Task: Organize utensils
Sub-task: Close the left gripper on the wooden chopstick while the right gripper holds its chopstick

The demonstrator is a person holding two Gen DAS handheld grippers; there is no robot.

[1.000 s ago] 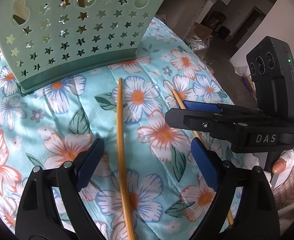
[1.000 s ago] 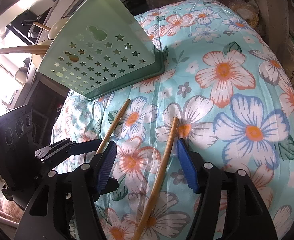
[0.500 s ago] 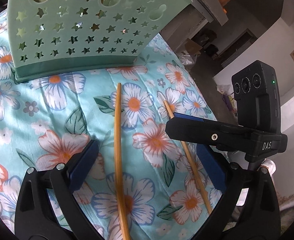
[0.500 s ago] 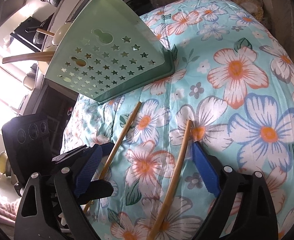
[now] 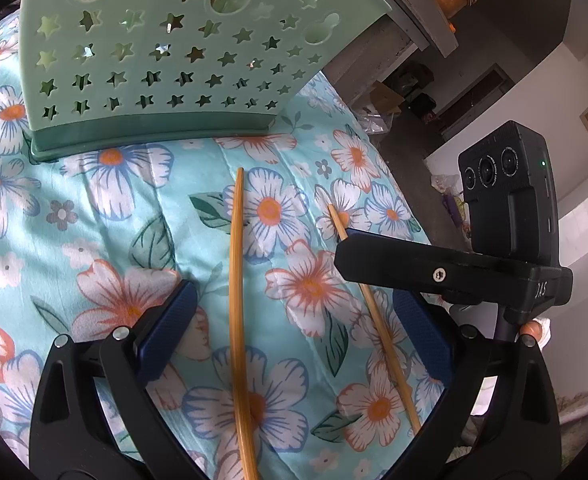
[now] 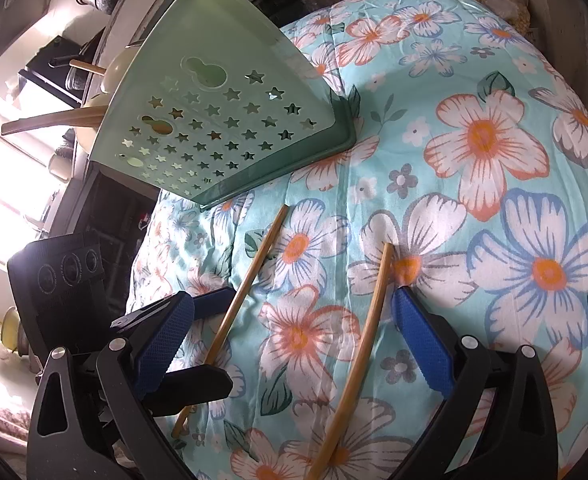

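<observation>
While both jaws gape, each thin bamboo chopstick lies loose (flat on floral cloth) between left gripper and right gripper pads; the right is opening.

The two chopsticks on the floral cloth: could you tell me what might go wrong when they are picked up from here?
1. Both chopsticks, one under the left gripper and one under the right gripper, lie flat on the soft floral cloth; closing may pinch fabric with them.
2. The grippers crowd each other, so a collision seems possible.
3. The right gripper's jaws are opening; its chopstick lies near one pad and could roll aside.
</observation>
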